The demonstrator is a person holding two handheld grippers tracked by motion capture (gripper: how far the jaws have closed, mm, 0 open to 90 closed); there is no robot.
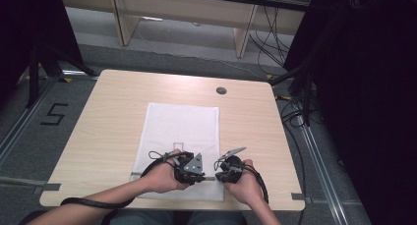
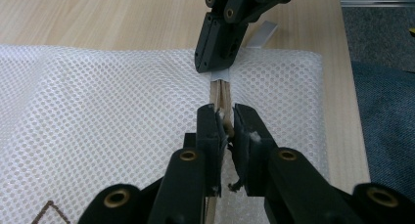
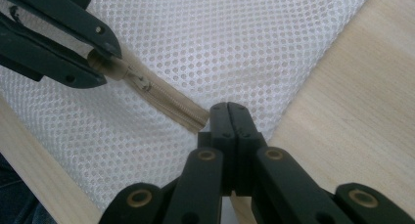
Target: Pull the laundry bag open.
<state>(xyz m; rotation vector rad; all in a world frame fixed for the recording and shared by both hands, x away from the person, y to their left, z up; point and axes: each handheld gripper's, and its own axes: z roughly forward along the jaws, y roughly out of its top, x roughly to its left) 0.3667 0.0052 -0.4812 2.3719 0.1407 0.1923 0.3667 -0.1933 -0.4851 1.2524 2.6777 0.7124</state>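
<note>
Setting: wooden table (image 1: pixel 108 117), grey floor beyond.
Bag: white mesh bag (image 1: pixel 182 131) flat at near edge, centre.
Zipper: tan zipper (image 3: pixel 171 104) along bag's near edge.
Left gripper (image 2: pixel 225 131): clenched on the zipper pull.
Right gripper (image 3: pixel 228 117): clamped tight on the zipper's end.
Progress: both grips set; zipper looks closed between them, so the sliding is likely still to do.

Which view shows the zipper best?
The right gripper view: the zipper runs uncovered between both grippers, teeth visible. The left gripper view shows a short stretch between jaws. In the high view it is hidden between the hands.
</note>
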